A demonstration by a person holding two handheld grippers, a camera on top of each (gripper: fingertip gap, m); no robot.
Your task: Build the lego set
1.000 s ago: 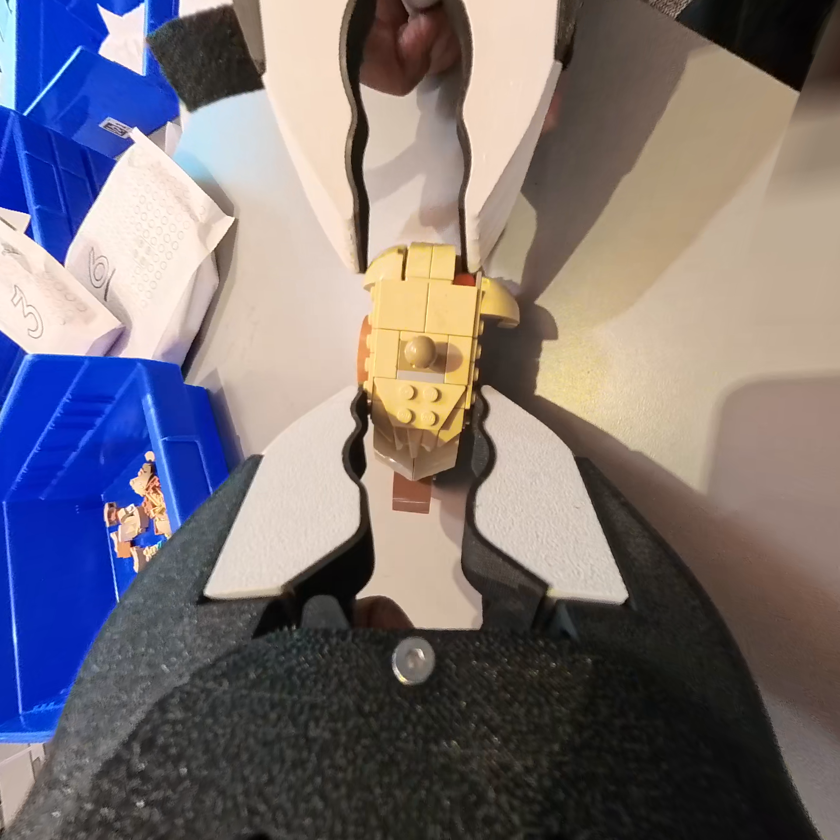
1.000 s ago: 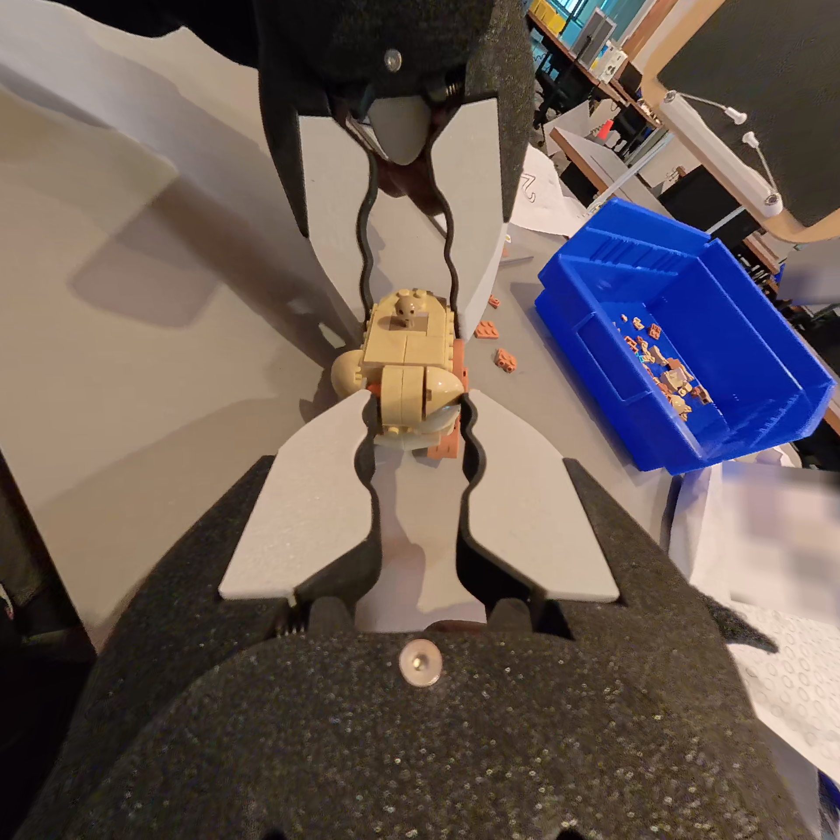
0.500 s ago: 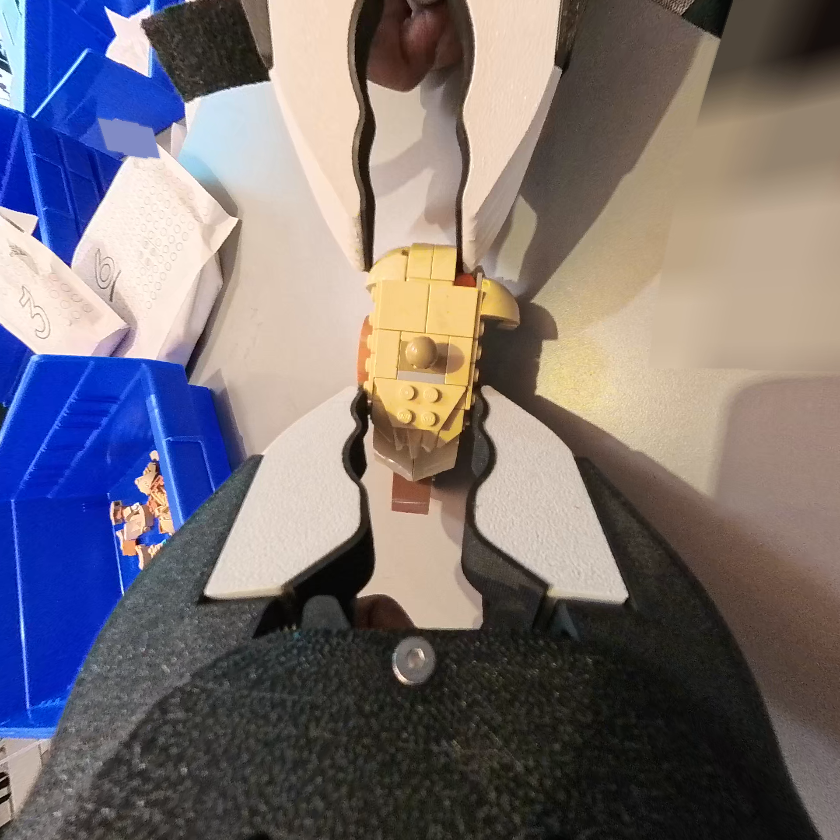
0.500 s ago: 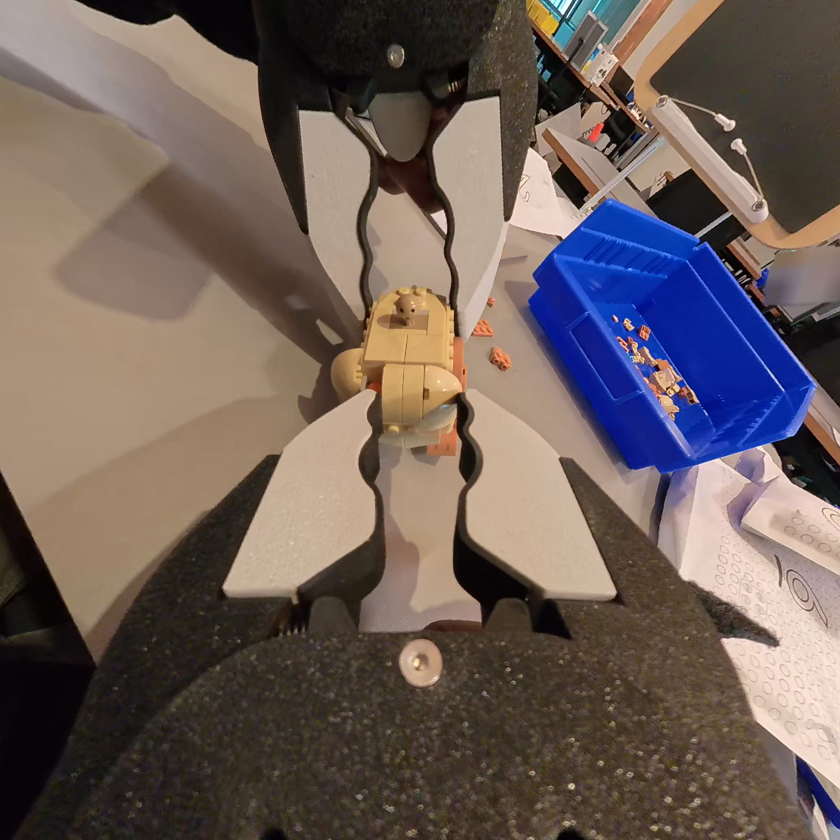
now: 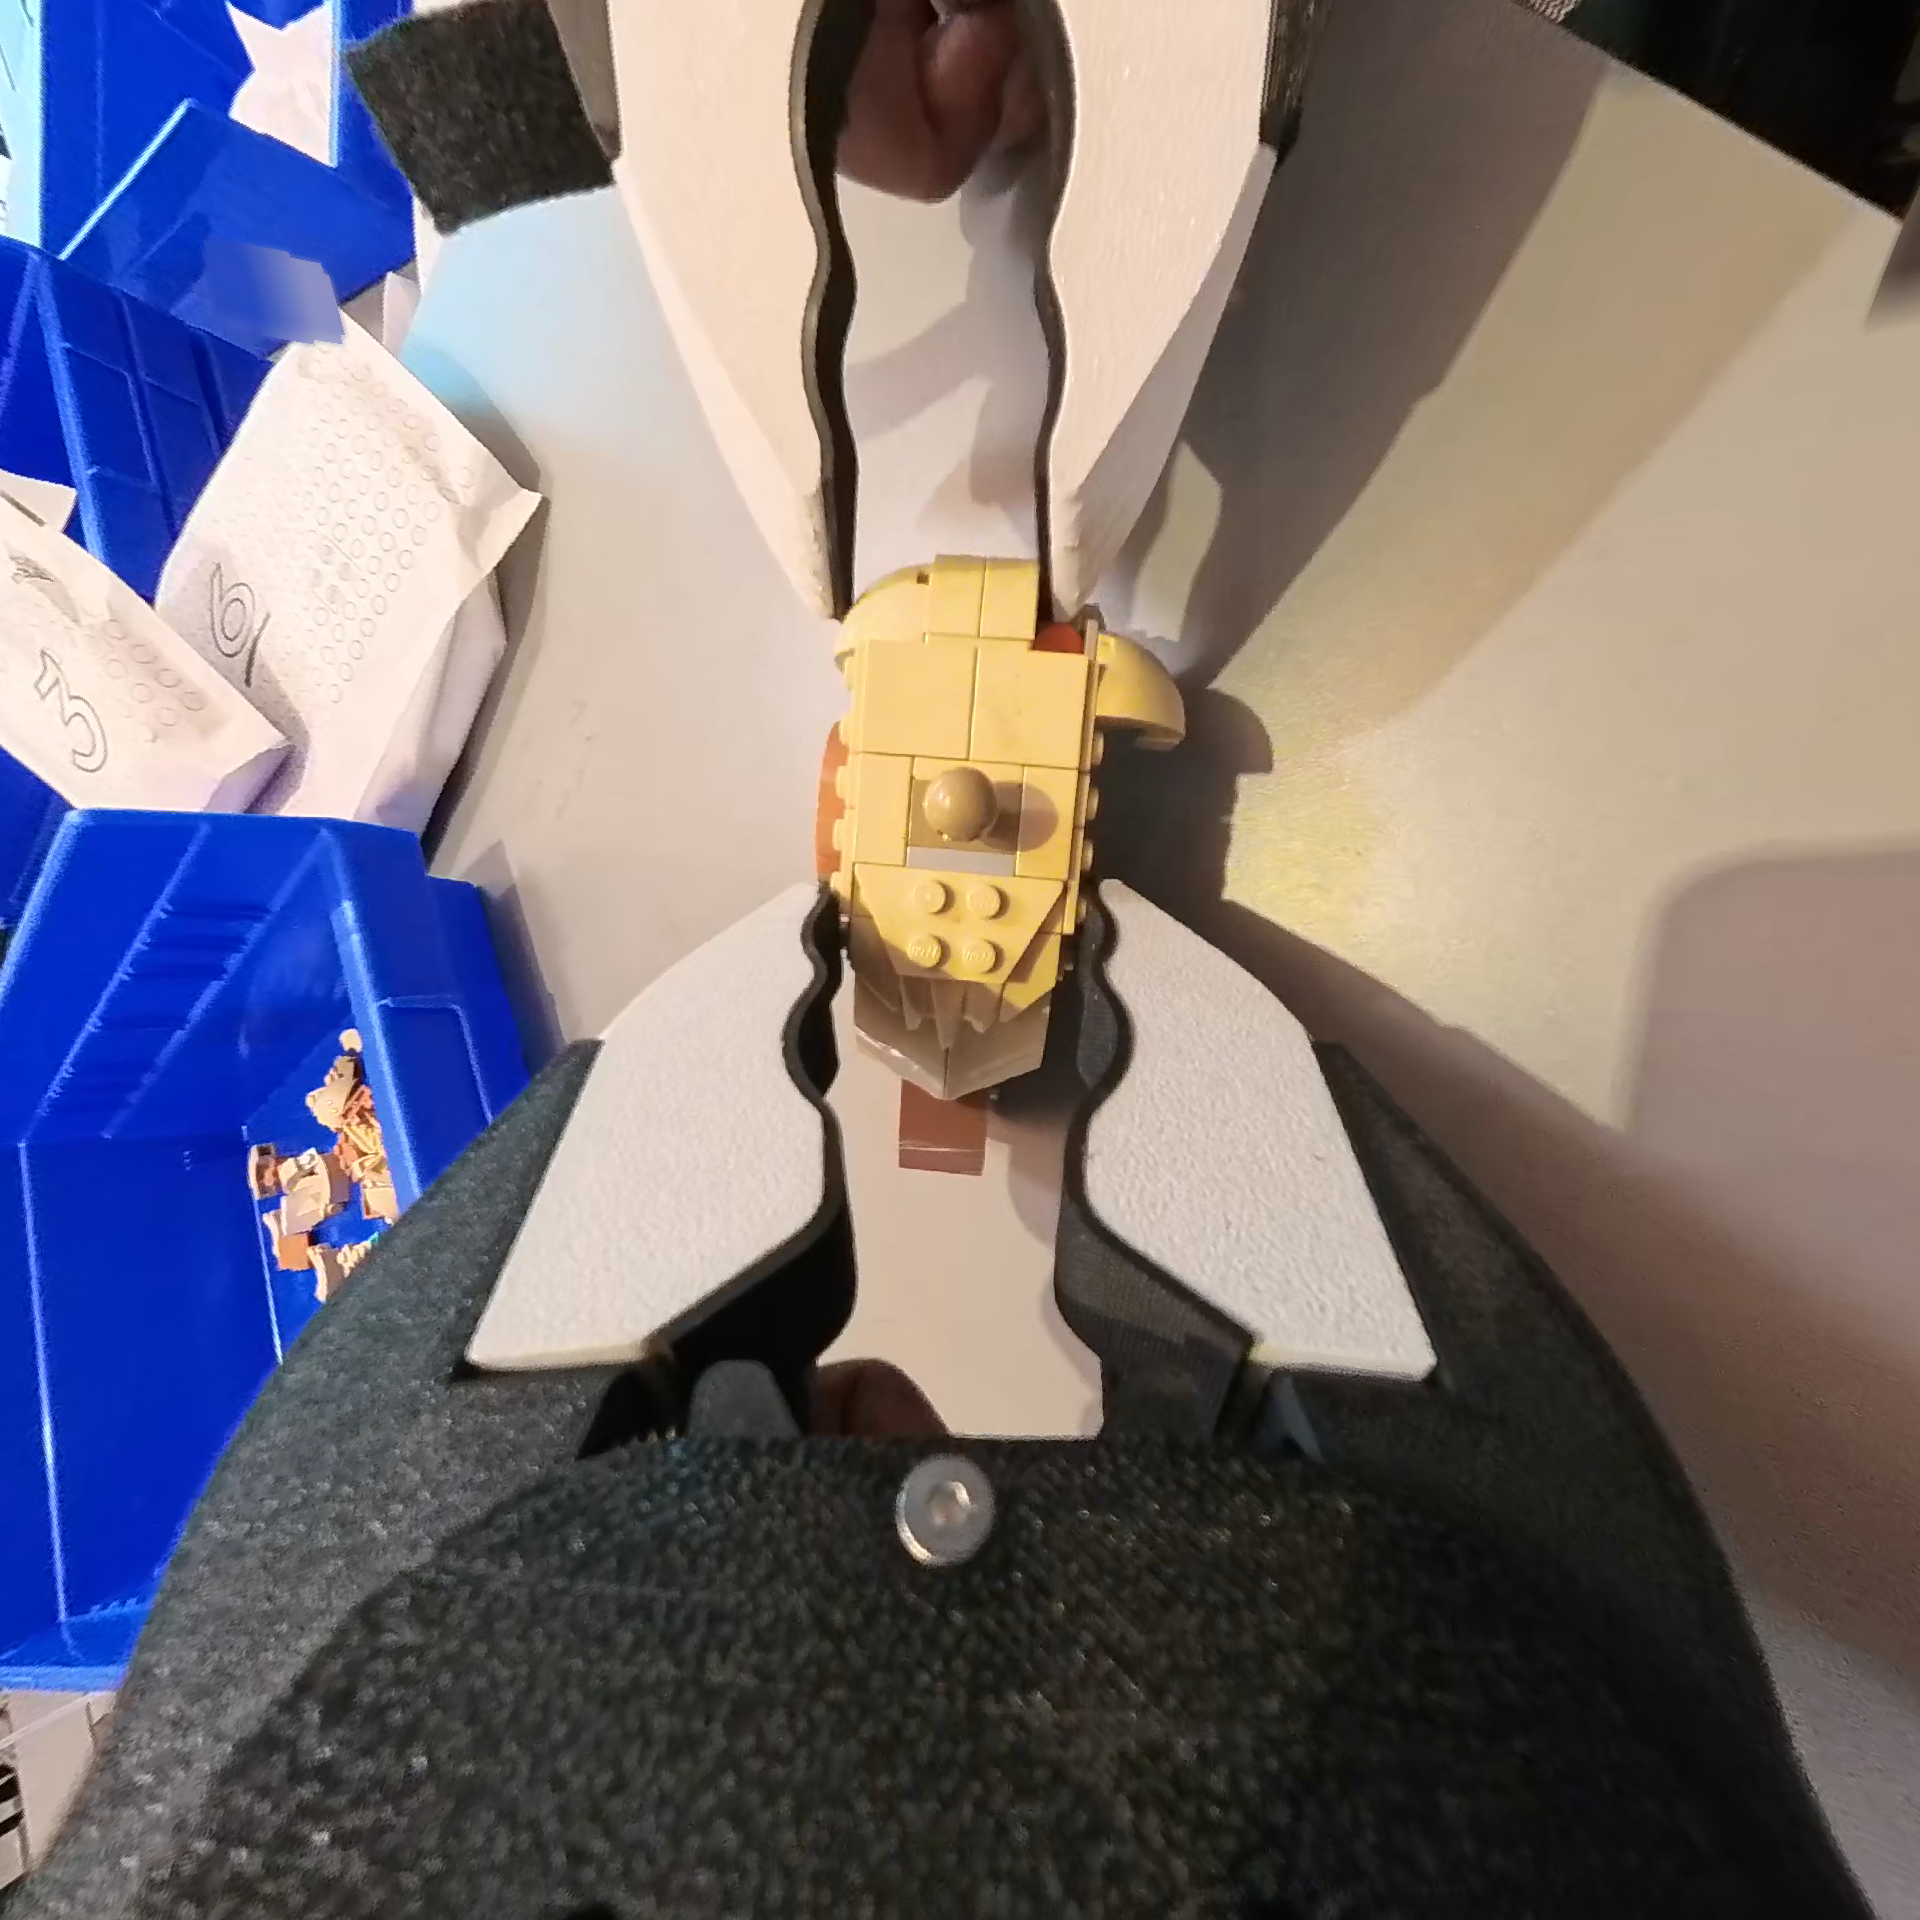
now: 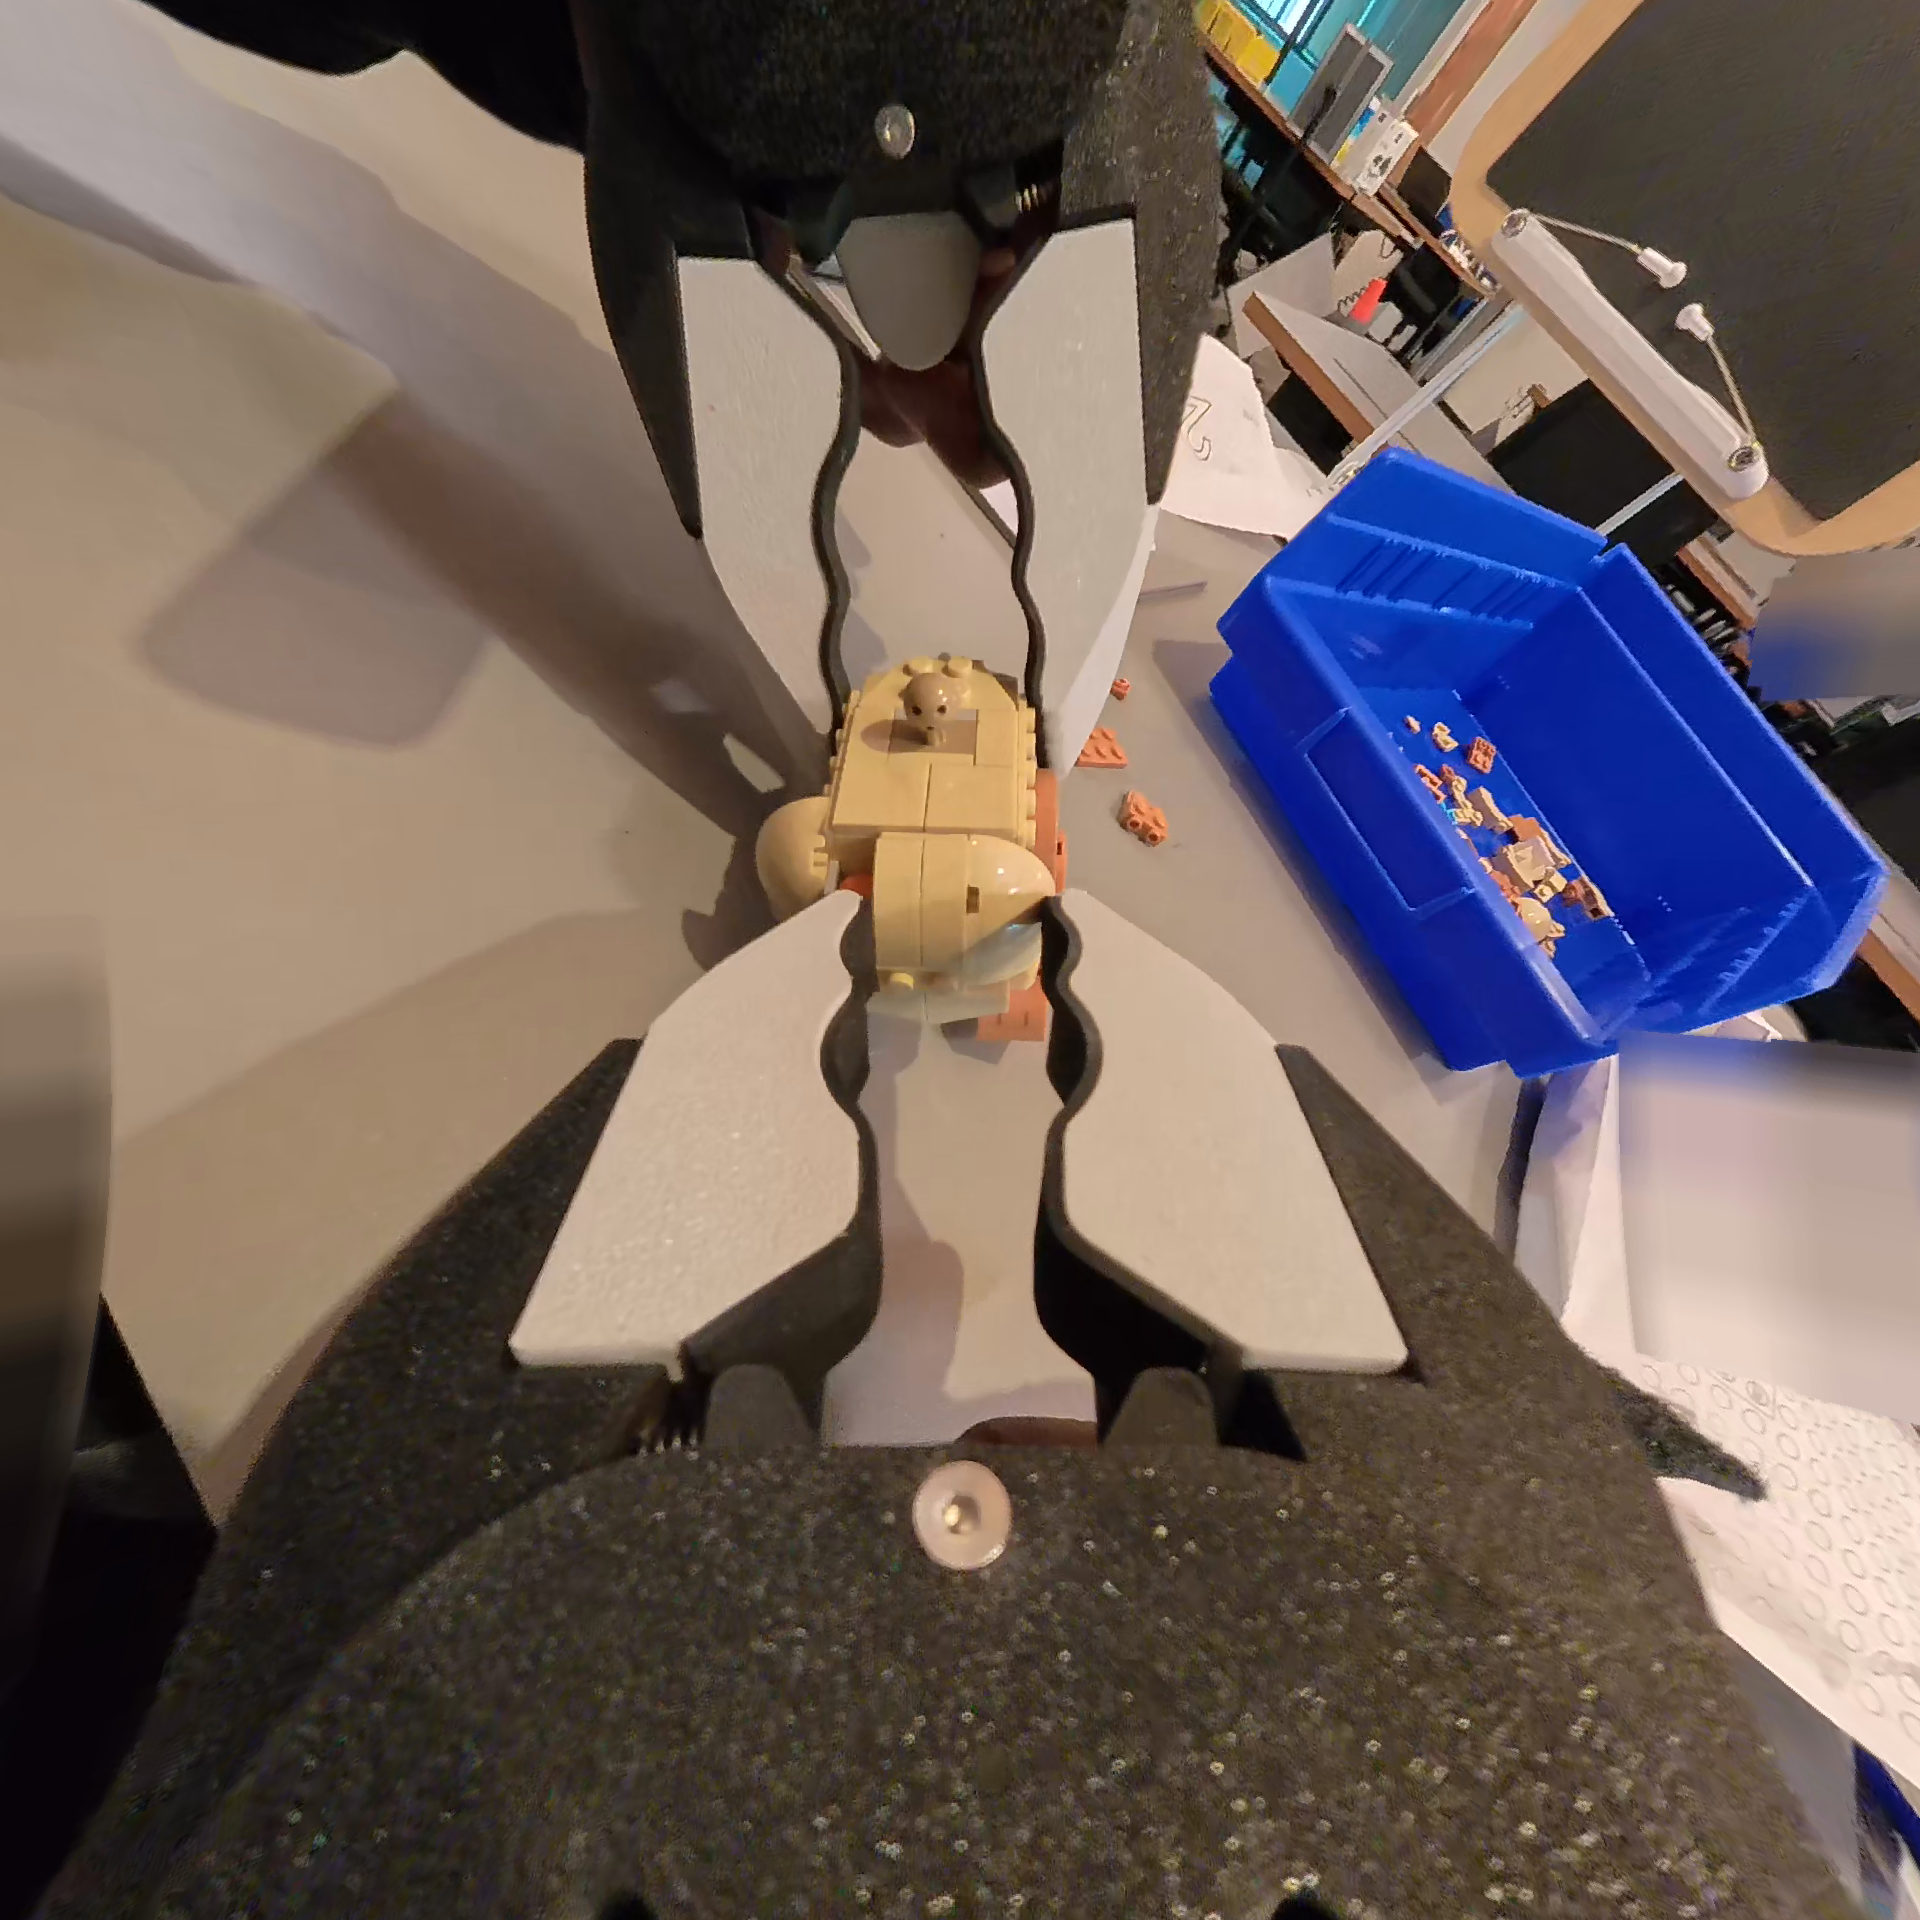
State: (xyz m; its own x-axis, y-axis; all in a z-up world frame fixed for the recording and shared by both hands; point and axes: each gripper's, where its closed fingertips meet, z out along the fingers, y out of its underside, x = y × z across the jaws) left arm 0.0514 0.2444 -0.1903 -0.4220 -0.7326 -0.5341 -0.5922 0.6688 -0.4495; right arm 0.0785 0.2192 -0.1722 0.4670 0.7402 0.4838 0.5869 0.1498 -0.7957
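Note:
A tan lego model [image 5: 971, 790] with a small round knob on top and reddish-brown parts underneath is held between both grippers just above the grey table. My left gripper [image 5: 956, 925] is shut on its near studded end. The right gripper [image 5: 940, 592] comes from the far side and grips the other end. In the right wrist view the same model [image 6: 935, 821] shows, my right gripper [image 6: 951, 925] is shut on its rounded end, and the left gripper [image 6: 935, 696] holds the far end.
A blue bin [image 6: 1538, 748] with several small brown and tan pieces stands right of the model; it also shows in the left wrist view [image 5: 187, 1122]. Two loose brown pieces [image 6: 1122, 779] lie on the table beside it. White numbered paper bags [image 5: 312, 582] lie at the left.
Both grippers keep their hold on the model. The whole pair has shifted slightly relative to the bin and bags; the grip is the same.

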